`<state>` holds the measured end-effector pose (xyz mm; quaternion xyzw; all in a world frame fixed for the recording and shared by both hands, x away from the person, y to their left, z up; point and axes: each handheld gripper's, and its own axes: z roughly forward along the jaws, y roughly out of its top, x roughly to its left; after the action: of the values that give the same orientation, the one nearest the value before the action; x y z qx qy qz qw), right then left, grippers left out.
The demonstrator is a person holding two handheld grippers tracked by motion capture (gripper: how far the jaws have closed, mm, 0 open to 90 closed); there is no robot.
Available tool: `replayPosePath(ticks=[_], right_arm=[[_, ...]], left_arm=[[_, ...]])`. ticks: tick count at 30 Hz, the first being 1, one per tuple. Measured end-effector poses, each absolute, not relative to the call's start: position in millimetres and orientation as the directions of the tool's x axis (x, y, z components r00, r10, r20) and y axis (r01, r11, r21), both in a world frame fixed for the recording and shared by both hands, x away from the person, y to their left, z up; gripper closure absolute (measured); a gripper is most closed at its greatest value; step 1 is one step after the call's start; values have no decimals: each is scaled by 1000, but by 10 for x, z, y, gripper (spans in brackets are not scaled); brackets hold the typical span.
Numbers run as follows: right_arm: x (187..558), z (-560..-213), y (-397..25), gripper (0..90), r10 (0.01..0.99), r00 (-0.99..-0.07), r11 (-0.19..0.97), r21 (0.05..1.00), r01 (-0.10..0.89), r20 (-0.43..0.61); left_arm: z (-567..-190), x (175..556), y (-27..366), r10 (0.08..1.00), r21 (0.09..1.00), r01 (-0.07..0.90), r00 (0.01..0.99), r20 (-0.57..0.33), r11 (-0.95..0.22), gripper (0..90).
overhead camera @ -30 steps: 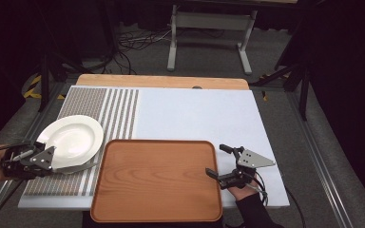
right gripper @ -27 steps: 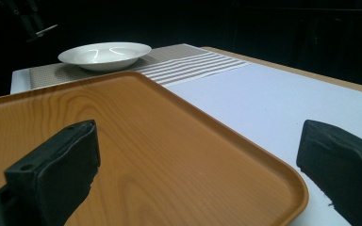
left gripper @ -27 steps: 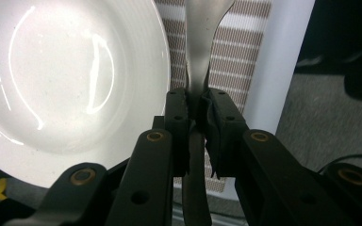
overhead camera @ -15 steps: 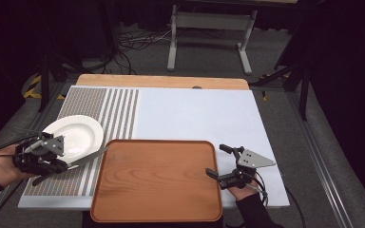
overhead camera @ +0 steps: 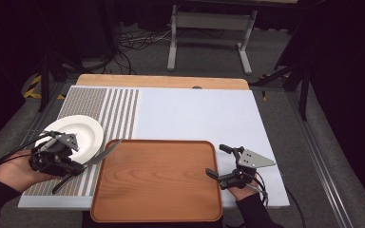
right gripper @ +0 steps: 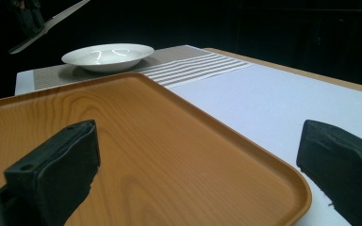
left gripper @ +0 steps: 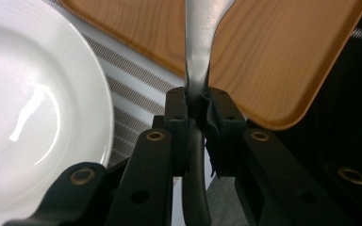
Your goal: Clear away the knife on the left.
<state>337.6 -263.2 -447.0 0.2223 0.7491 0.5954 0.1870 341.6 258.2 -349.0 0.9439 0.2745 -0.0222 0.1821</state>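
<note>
Left gripper [overhead camera: 71,166]: we are clamping the knife [left gripper: 199,56] mid-handle.
Right gripper [overhead camera: 222,161]: jaws standing apart, empty.
Risk: knife is pivoting, possibly clipping the plate [overhead camera: 83,135] or tray [overhead camera: 157,183] rim.

Glossy white plate [overhead camera: 78,134], likely ceramic; matt wood-grain tray [overhead camera: 159,180].

Three cameras: one fixed overhead, one riding each gripper.

The high view looks forward and down over the whole table [overhead camera: 195,109] from the person's side. The left gripper view sits close, looking down along its jaws at the plate [left gripper: 33,108] and the tray [left gripper: 283,52]. The right gripper view sits low and near the tray [right gripper: 136,141], looking level across it to the plate [right gripper: 107,55]. All three share tray and plate.
</note>
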Motion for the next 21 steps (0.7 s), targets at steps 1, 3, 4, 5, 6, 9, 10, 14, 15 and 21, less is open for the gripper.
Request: replayPosePath(ticks=[1,3,4,5,6,9,10,14,15,21], right_arm=[[3375,-4469,-2634,7,556,-831,191,975,111,-15],[3377,-4469,-2638,7,556,-831,189,976,111,-13],[3377,-4469,-2638,7,556,-831,188,976,111,-13],[3377,-4469,-2639,8,555,-832,188,976,110,-13],[3376,-4468,-2639,8,554,-833,186,976,110,-12],[3376,-4468,-2642,7,553,-833,184,977,111,-10],[3377,-4467,-2646,8,553,-833,181,977,110,-9],[3376,-4467,-2646,7,553,-833,180,978,109,-9],[3376,-4467,-2647,8,552,-834,180,978,109,-9],[3375,-4466,-2650,8,551,-835,179,978,108,-8]], left_arm=[[-3489,3424,2571,515,348,534,843,-155,-770,803],[-3485,3429,2556,522,376,556,830,-197,-742,803],[-3482,3427,2547,527,381,568,822,-216,-730,803],[-3485,3427,2537,528,390,571,819,-224,-722,803],[-3492,3426,2514,529,402,584,811,-250,-706,803],[-3497,3422,2486,544,406,604,796,-264,-686,803],[-3505,3426,2468,549,408,610,791,-269,-679,803],[-3554,3460,2433,565,419,645,763,-312,-639,803],[-3569,3466,2417,570,420,649,760,-313,-634,803],[-3652,3475,2332,575,426,669,743,-343,-609,803]])
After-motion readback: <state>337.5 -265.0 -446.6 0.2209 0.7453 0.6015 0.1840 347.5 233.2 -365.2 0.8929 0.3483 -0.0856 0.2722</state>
